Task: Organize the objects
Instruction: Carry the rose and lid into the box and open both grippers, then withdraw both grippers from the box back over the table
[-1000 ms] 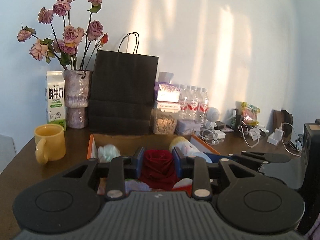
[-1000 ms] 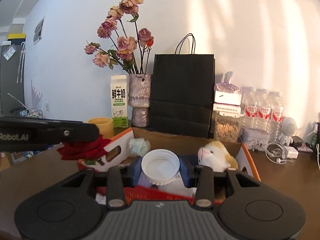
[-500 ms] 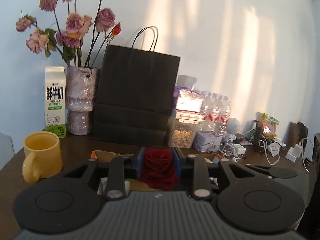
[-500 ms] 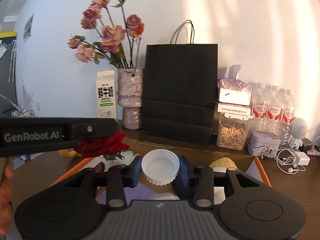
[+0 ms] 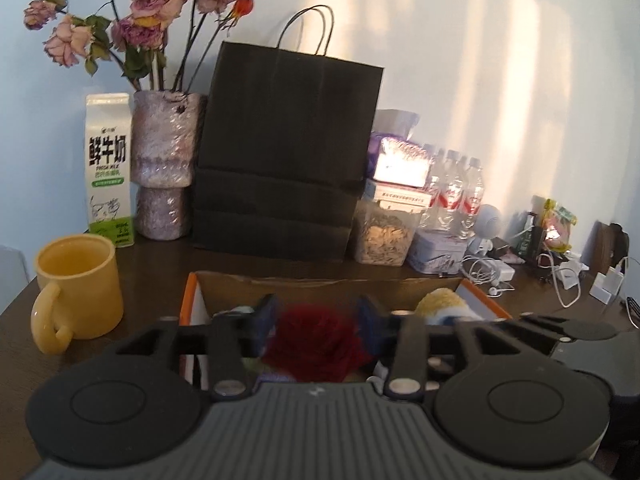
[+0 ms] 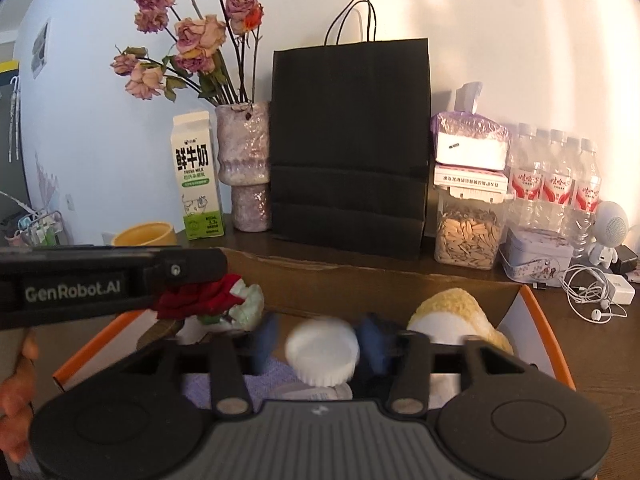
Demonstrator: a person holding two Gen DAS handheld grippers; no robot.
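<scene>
Both grippers over orange-rimmed cardboard box (image 6: 536, 320), jaws just opening: left gripper (image 5: 316, 320) releasing dark red fabric rose (image 5: 316, 344), right gripper (image 6: 320, 340) dropping white ribbed plastic cap (image 6: 322, 356). Plush etc. already inside.

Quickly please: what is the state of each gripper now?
Left gripper: jaws have just been opening, now open; red rose loose between them.
Right gripper: jaws have just been opening, now open; white cap loose between them.
</scene>
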